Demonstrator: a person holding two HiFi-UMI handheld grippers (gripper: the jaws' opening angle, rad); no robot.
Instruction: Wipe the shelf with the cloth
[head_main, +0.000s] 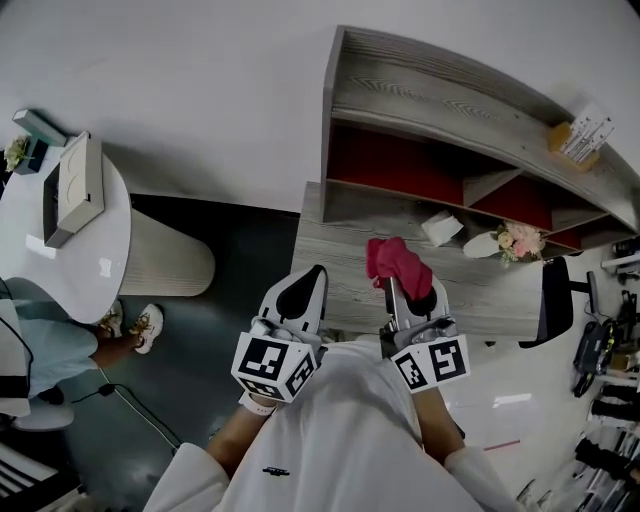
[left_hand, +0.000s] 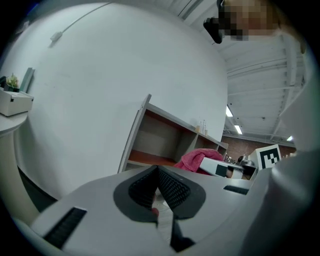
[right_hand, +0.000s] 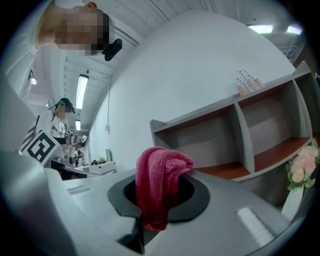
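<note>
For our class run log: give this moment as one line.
right gripper: shut on pink cloth | left gripper: shut, empty | shelf: ahead, cloth not touching it

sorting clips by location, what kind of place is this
Probably an office or workroom: a wood-grain desk with a shelf unit against a white wall, a round white table, and a black chair beside the desk.
</note>
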